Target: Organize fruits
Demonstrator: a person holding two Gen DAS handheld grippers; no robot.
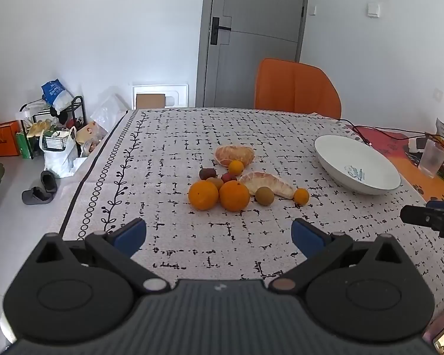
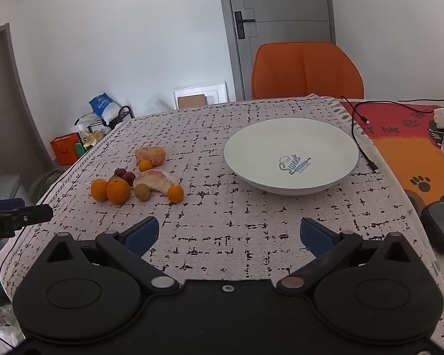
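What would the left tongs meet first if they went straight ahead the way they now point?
Probably the patterned tablecloth just short of the two large oranges; depth is hard to judge.

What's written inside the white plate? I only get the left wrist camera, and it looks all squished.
Observer: The plate says "Sweet" in blue letters.
Operator: Are the right gripper's jaws open?
Observer: Yes, the right gripper is wide open, with nothing between its jaws.
Operator: Is anything hiding on that side?
Observer: A black gadget sits on the orange cloth, to the right of the gripper.
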